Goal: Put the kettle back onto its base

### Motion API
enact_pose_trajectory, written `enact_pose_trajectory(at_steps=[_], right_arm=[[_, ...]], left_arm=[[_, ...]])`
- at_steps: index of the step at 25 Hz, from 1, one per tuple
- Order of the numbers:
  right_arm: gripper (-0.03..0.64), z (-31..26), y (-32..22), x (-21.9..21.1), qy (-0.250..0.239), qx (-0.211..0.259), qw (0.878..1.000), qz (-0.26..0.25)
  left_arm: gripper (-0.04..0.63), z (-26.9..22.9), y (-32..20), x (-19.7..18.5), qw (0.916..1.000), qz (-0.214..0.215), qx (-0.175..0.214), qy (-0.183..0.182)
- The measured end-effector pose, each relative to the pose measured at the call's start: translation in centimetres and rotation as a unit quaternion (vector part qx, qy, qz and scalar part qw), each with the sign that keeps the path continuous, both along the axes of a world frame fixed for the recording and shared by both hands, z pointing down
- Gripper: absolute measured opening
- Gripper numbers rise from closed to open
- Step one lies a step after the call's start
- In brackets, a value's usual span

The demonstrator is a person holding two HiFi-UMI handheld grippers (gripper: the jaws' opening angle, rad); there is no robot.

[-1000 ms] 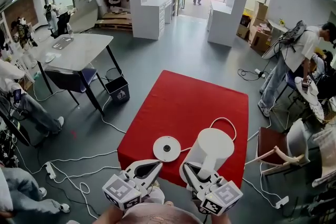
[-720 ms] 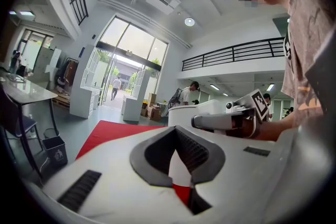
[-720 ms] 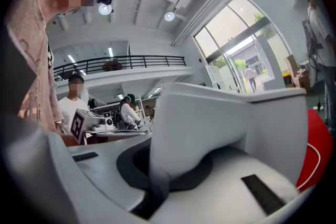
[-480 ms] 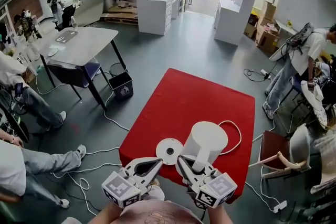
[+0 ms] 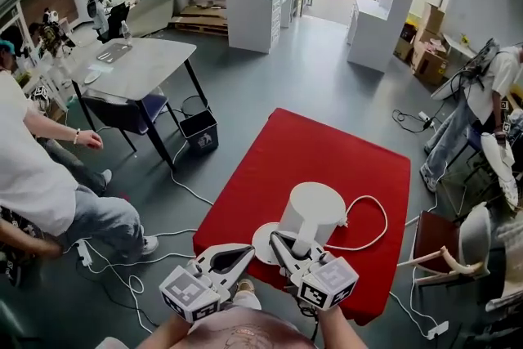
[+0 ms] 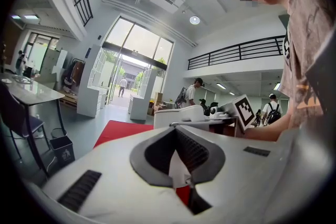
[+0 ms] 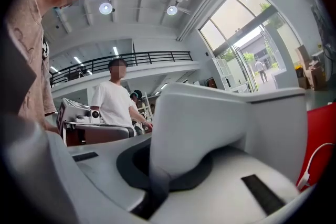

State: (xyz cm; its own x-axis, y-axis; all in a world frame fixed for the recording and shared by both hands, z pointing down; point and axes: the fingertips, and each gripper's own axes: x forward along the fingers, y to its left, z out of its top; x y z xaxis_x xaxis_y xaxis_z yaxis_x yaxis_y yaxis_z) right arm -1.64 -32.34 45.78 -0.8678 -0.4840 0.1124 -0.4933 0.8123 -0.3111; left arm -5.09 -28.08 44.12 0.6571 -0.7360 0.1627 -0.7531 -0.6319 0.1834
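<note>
Red table: the kettle was by its near edge, overlapping the base but offset toward the right edge. We judged the job mostly done: kettle brought to the base, not yet centred or seated (we couldn't tell if its bottom touched the disc). Left to do: line up, lower, let go. The kettle was plain white, a straight upright cylinder with a flat lid, handle facing us. Right tongs were clamped on that handle. Left tongs were closed on nothing, just beside the base. Cable looped toward the right edge.
</note>
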Motion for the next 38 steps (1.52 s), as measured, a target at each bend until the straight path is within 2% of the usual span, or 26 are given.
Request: enact_pose_trajectory(at_steps=[9,26,38], right_arm=[[0.009,1.3,-1.9,-1.9,-0.003,-0.006,1.0,-0.013],[0.009,2.4,-2.0,-5.0,-0.001,0.022,0.999,-0.024],[0.011,3.7,-1.0,-6.0,0.028,0.054,0.998,-0.026]], left_arm=[[-0.012,0.3,-1.5,-1.1,1.0,-0.002,0.002,0.003],[-0.012,1.3,-1.6,-2.3,0.9997,-0.023,-0.009,0.002],[-0.012,1.6,-1.2,-2.8,0.9996,-0.026,-0.012,-0.004]])
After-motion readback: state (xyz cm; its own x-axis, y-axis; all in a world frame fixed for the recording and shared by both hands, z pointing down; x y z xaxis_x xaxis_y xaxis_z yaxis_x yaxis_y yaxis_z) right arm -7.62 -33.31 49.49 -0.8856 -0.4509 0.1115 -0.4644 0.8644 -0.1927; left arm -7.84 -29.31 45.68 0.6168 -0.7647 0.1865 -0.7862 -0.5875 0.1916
